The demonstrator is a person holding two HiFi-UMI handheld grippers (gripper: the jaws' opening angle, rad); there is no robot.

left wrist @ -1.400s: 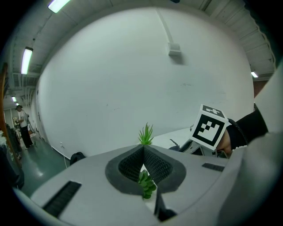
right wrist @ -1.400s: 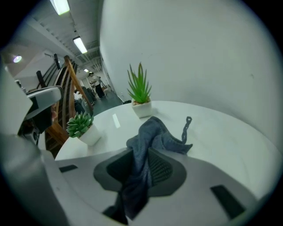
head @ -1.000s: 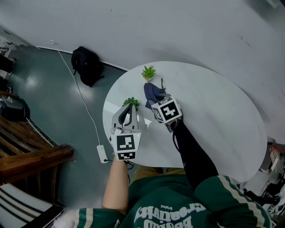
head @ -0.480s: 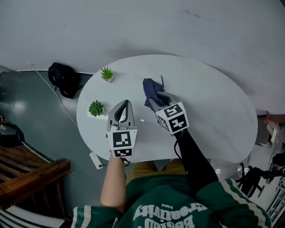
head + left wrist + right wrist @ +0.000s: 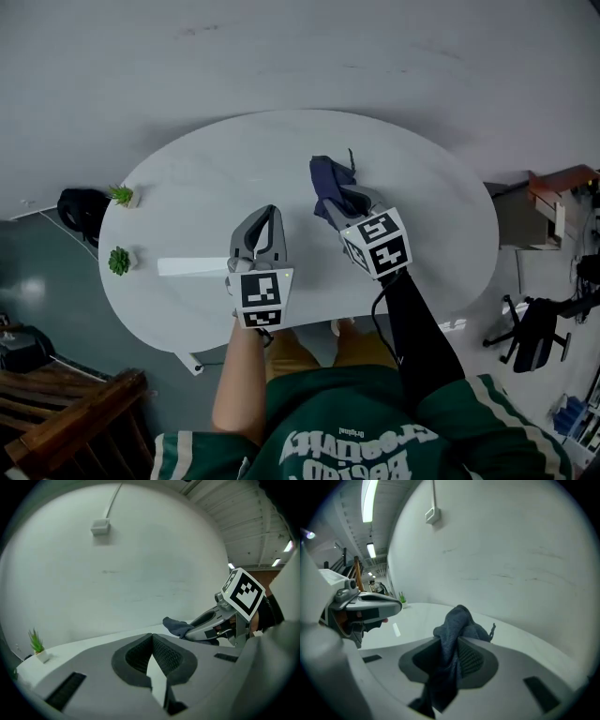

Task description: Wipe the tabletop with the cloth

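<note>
**Cloth clamped in my right gripper over the middle of the tabletop**

My right gripper (image 5: 339,204) is closed on the cloth (image 5: 328,178). In the right gripper view the dark blue fabric is pinched between the jaws of my right gripper (image 5: 457,641). Part of the cloth (image 5: 458,618) bunches up past the tips and a tail hangs down on the near side. It sits over the middle of the white oval tabletop (image 5: 431,216), a little toward the far edge. From the left gripper view the cloth (image 5: 177,625) looks low against the surface, but I cannot tell whether it is pressed onto it.

My left gripper (image 5: 270,212) is just to the left of the right one, apart from it and a little nearer to me. Its jaws are together at the tips with nothing between them; in its own view, past my left gripper (image 5: 152,637), only the pale tabletop shows through the narrow gap behind the pads. The right gripper (image 5: 211,620) shows at the right of that view, with the cloth at its tip.

At the far left end of the tabletop stands a small potted plant (image 5: 120,194), and a second potted plant (image 5: 119,261) stands nearer on the same left edge. Both are well apart from the grippers. A black bag (image 5: 77,203) lies on the floor just beyond that end.
</note>
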